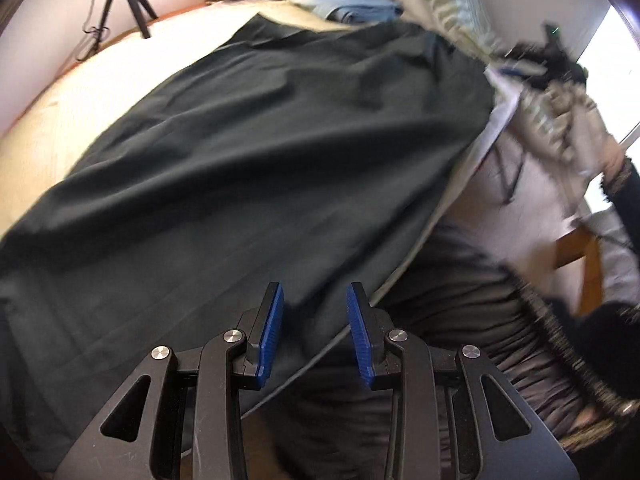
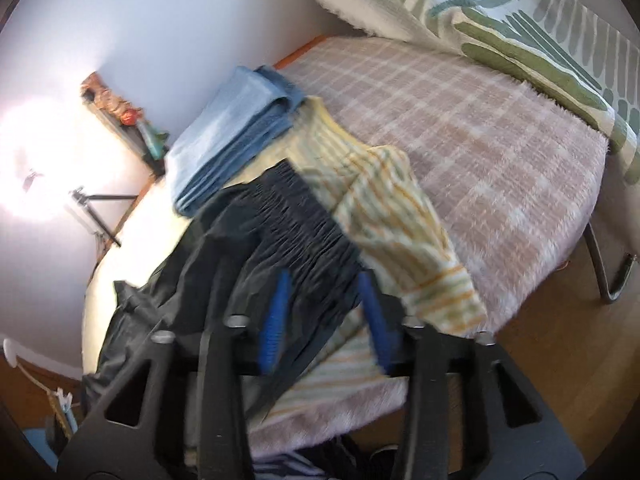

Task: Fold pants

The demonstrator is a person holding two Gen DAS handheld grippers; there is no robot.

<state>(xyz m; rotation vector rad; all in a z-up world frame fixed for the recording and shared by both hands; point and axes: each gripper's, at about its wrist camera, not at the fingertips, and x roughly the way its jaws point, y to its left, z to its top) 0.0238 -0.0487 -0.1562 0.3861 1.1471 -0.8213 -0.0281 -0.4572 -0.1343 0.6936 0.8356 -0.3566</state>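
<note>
Dark pleated fabric pants [image 1: 248, 168] spread flat; left gripper [image 1: 315, 332] wide, empty; right gripper [image 2: 326, 320] wide at gathered waistband, twelve o'clock: risks snagging yellow striped cloth [image 2: 400, 232]

Both wrist views look close over the bed [image 2: 460, 128], sharing the dark pants [image 1: 240, 160].

1 dark pants [image 1: 256, 152], 1 folded blue towel [image 2: 236, 128], 1 striped yellow cloth [image 2: 392, 216], 1 patterned pillow [image 2: 500, 12], 1 tripod [image 1: 128, 0].
</note>
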